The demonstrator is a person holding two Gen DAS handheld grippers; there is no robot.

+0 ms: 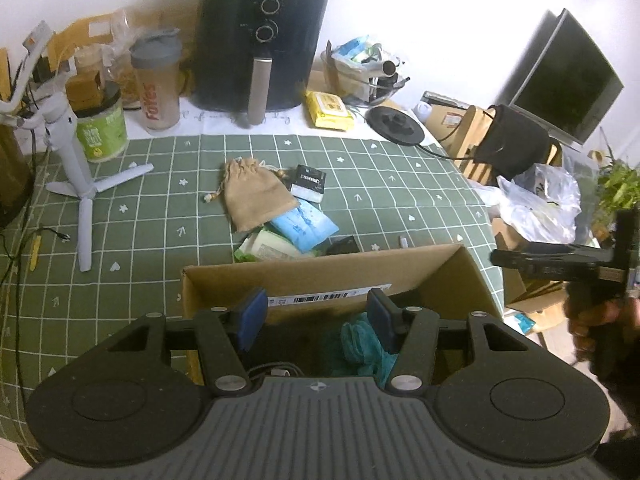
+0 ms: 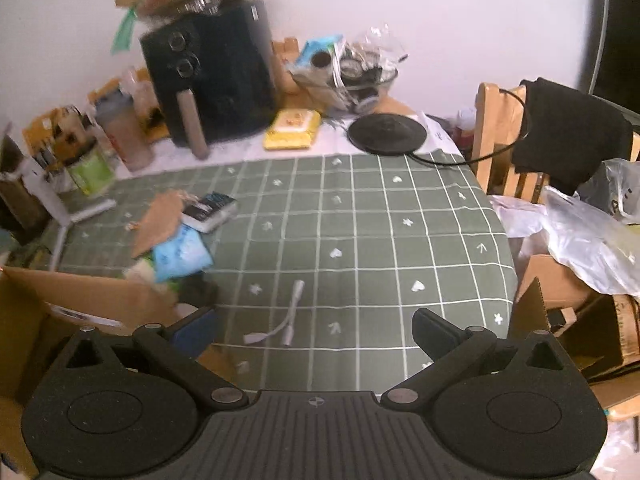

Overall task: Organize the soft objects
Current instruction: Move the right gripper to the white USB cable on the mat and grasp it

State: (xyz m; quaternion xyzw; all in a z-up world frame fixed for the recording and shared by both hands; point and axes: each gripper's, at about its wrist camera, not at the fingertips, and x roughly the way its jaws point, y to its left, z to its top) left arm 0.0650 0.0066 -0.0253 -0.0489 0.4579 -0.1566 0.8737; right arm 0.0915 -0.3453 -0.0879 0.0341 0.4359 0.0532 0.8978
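My left gripper point(image 1: 316, 320) is open and empty above the open cardboard box point(image 1: 320, 276), where a teal cloth point(image 1: 360, 348) lies inside beside the right finger. Beyond the box lie a tan drawstring pouch point(image 1: 256, 194), a blue tissue pack point(image 1: 302, 226), a green-white wipes pack point(image 1: 272, 248) and a black-white packet point(image 1: 308, 184). My right gripper point(image 2: 316, 328) is open wide and empty over the green checked cloth point(image 2: 360, 240), right of the box point(image 2: 80, 300). The pouch point(image 2: 158, 224) and blue pack point(image 2: 180, 256) show at its left.
A white cable adapter point(image 2: 284, 320) lies before the right gripper. A black air fryer point(image 1: 260, 48), shaker bottle point(image 1: 156, 84), green tub point(image 1: 100, 128), white tripod point(image 1: 76, 168), yellow wipes pack point(image 1: 328, 110) and black disc point(image 1: 396, 126) stand at the back. A wooden chair point(image 2: 508, 140) and plastic bags point(image 2: 580, 232) are right.
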